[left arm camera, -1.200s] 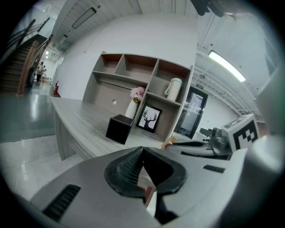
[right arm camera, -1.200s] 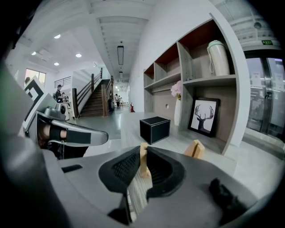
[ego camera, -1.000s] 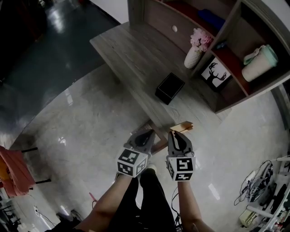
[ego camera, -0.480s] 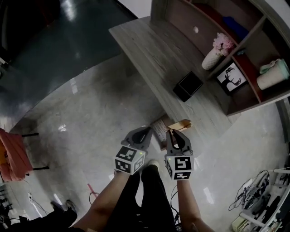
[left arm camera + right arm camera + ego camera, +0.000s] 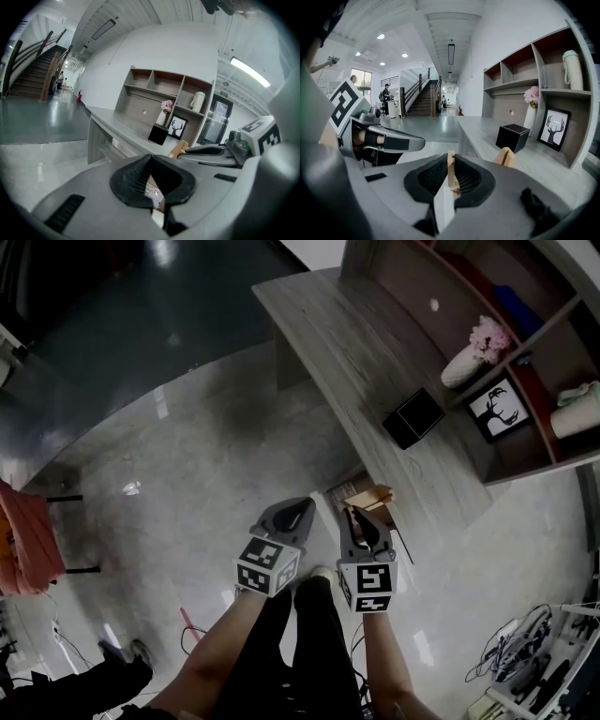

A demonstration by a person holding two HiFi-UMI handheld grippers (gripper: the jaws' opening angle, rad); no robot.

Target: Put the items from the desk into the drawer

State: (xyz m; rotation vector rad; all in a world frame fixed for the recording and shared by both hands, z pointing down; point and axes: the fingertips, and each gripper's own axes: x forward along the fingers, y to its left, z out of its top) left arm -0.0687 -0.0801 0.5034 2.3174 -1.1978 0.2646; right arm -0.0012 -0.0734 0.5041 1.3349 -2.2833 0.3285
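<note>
Step in hand: this looks like the drawer-opening stage. The black box (image 5: 413, 417) sits on the counter (image 5: 347, 343) and neither gripper carries an item.
Right gripper (image 5: 357, 518): its fingers are closed down to a narrow slit and pinch a thin, pale wooden edge. I take that edge for the front of the drawer (image 5: 372, 494).
Left gripper (image 5: 292, 512): its fingers meet at the tips with nothing between them. It sits just beside the right gripper, at that gripper's 9 o'clock.
Drawer: in the head view it lies at 12 o'clock from the right gripper, under the near edge of the counter. What looks like a printed sheet (image 5: 339, 495) shows at its 9 o'clock. How far out the drawer stands is hard to tell.
Black box: it is at 1 o'clock from both grippers and well apart from them, alone on the bare wood.
Behind the box: a vase (image 5: 466, 364) of pink flowers is at the box's 1 o'clock, and a deer picture (image 5: 494, 410) at its 3 o'clock. Both are in the lower bay of the shelf unit.
Next move: once the drawer stands open enough, the right gripper needs to let go of the wooden edge. One gripper must then open wide, reach toward 1 o'clock and close across the box's flat sides. The box looks rigid and smooth, so a square grip matters.
</note>
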